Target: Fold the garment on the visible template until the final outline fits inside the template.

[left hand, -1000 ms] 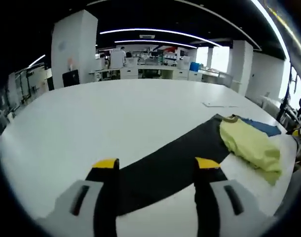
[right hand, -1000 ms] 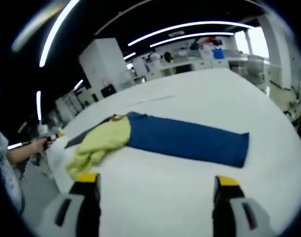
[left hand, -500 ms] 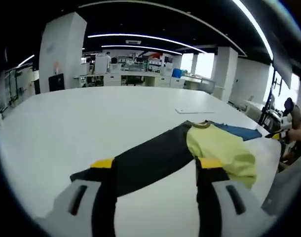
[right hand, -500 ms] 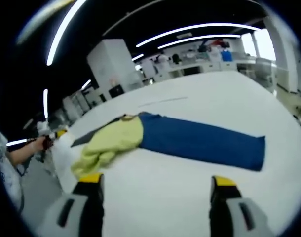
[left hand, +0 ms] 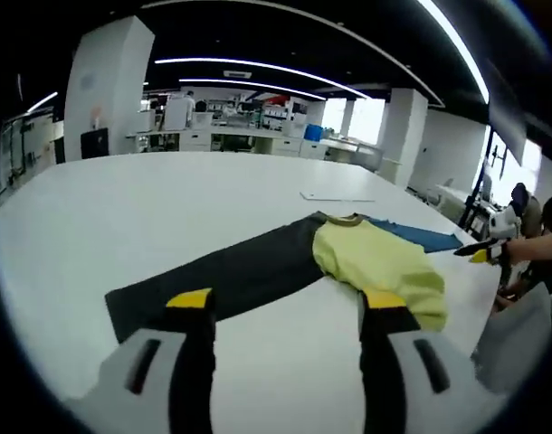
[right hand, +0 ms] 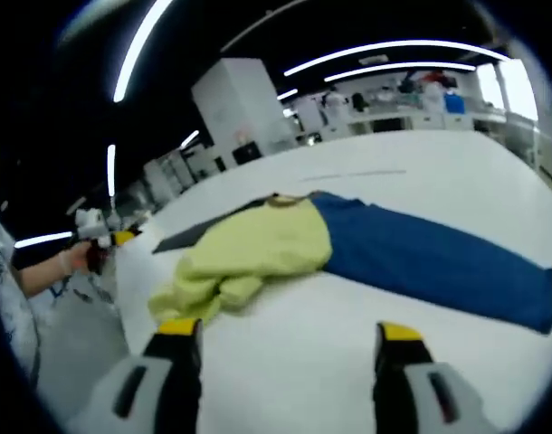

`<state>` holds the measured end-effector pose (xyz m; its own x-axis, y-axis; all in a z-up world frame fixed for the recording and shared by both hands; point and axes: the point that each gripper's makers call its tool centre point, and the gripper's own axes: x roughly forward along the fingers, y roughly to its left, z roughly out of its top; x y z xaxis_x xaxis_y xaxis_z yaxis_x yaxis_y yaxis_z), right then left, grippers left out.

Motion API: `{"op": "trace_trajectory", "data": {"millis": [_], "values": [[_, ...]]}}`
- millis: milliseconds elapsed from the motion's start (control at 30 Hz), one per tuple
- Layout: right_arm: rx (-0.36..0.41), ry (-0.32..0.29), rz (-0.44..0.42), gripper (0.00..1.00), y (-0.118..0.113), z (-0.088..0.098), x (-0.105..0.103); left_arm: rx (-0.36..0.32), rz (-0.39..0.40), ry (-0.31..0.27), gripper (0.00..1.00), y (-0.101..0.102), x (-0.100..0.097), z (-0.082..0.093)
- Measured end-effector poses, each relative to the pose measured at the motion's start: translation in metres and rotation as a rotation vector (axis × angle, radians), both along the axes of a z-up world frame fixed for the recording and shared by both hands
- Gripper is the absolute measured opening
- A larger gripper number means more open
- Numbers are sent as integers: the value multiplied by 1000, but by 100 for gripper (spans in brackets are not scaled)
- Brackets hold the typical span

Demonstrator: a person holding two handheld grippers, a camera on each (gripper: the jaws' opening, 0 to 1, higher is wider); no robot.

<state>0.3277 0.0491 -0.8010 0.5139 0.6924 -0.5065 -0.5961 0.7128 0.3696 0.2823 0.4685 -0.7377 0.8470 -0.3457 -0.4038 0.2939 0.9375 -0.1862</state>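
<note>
The garment lies flat on the white table [left hand: 122, 208]. Its crumpled yellow body [left hand: 375, 262] sits in the middle. A black sleeve [left hand: 231, 276] stretches one way and a blue sleeve [left hand: 416, 235] the other. In the right gripper view the yellow body [right hand: 258, 249] is close ahead, with the blue sleeve [right hand: 430, 258] running off to the right. My left gripper [left hand: 287, 303] is open above the table, just short of the black sleeve. My right gripper [right hand: 290, 330] is open in front of the yellow body, holding nothing.
A thin flat white sheet [left hand: 335, 195] lies on the table beyond the garment. A hand with the other gripper [left hand: 482, 251] shows at the table's right edge. Pillars, desks and ceiling lights fill the room behind. The table edge [right hand: 122, 289] runs close to the yellow body.
Both cameras have moved. The left view now takes in the whole black sleeve, and the right view has come closer to the yellow body. The garment has kept its shape, and both grippers stay open.
</note>
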Motion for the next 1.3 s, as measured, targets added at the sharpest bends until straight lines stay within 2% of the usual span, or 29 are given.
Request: {"op": "trace_trajectory", "data": {"millis": [167,400,633,700,900,1133,1300], "values": [[-14,4,43,70,21,-6,-5,-20,0,13,60,-7,-15,-4],[11,59,127,42,57,-14,-20,-46,-4,19,59,-26,-33,-6],[40,103,161,28,88,-22,-29,-60,-13,42,59,-42,-50,-14],[42,107,163,28,95,-23,-29,-62,-12,48,59,-47,-55,-15],[30,111,127,24,109,-28,-21,-75,14,69,57,-49,-66,-23],[-25,112,27,13,99,-37,-2,-85,21,77,56,-51,-70,-26],[-10,115,-37,10,96,-38,8,-89,19,90,56,-48,-70,-32]]}}
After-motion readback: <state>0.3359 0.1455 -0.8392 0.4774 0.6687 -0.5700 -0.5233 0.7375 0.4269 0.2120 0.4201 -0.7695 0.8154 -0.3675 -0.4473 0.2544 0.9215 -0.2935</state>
